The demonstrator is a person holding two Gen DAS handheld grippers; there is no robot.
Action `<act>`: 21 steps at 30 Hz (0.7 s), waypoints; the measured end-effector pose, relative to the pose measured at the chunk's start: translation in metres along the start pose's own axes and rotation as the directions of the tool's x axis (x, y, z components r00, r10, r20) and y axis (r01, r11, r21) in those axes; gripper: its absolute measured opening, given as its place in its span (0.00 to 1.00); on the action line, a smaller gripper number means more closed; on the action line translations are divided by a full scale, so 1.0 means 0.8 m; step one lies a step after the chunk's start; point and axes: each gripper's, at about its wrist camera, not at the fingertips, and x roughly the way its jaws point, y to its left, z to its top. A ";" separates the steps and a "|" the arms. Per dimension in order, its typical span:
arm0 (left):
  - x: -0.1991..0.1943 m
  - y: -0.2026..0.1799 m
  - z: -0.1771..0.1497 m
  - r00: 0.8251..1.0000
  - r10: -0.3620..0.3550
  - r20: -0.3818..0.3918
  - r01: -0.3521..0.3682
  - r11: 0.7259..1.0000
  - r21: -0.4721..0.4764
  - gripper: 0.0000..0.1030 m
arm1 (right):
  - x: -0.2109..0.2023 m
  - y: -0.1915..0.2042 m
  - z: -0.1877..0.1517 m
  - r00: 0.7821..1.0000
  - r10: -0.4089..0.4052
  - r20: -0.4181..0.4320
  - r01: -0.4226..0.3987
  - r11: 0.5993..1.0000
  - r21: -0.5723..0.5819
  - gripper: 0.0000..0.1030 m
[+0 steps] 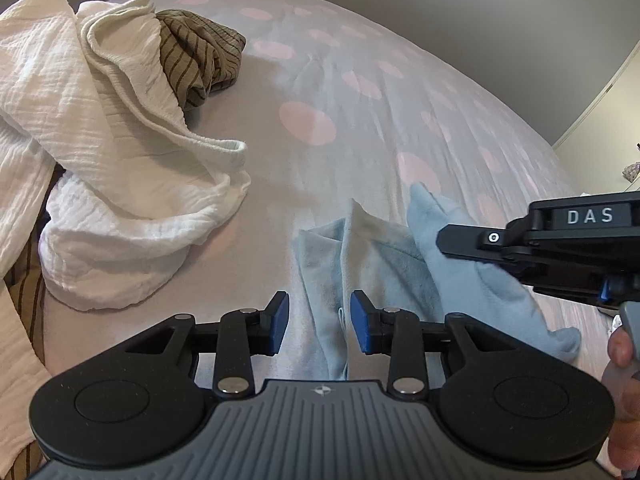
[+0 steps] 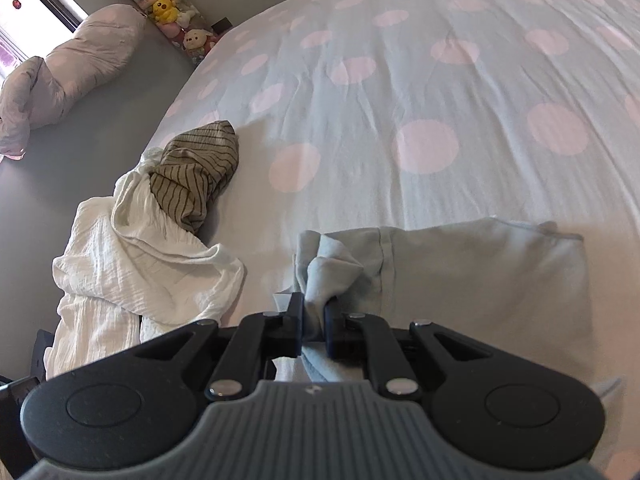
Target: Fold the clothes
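Note:
A light blue garment (image 1: 380,264) lies on the bed close in front of me, partly doubled over. My right gripper (image 2: 314,320) is shut on a bunched corner of it (image 2: 332,268) and holds that corner above the rest of the cloth (image 2: 480,280). In the left wrist view the right gripper (image 1: 444,240) comes in from the right with blue fabric draped under it. My left gripper (image 1: 320,316) stands partly open just above the garment's near edge. Its blue pads (image 1: 282,314) touch nothing.
A crumpled white garment (image 1: 120,184) and an olive striped one (image 1: 200,52) are piled to the left on the dotted bedsheet (image 1: 340,80). A pillow (image 2: 72,68) and plush toys (image 2: 168,8) lie beyond the bed's left edge. A hand (image 1: 620,360) shows at right.

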 end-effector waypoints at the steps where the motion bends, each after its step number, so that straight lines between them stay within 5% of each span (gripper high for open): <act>1: 0.002 0.001 0.000 1.000 0.009 -0.005 -0.009 1.000 0.001 0.30 | 0.007 0.001 -0.001 1.000 -0.002 -0.004 0.002 1.000 0.003 0.11; 15: 0.023 0.002 -0.004 0.997 0.036 -0.062 -0.035 0.999 0.022 0.30 | 0.076 -0.004 -0.014 0.997 0.010 -0.078 -0.007 0.999 0.034 0.13; 21: 0.013 -0.005 -0.003 0.998 0.041 -0.051 -0.039 0.998 0.043 0.30 | 0.048 0.013 -0.010 0.998 0.019 -0.054 -0.021 0.999 -0.038 0.34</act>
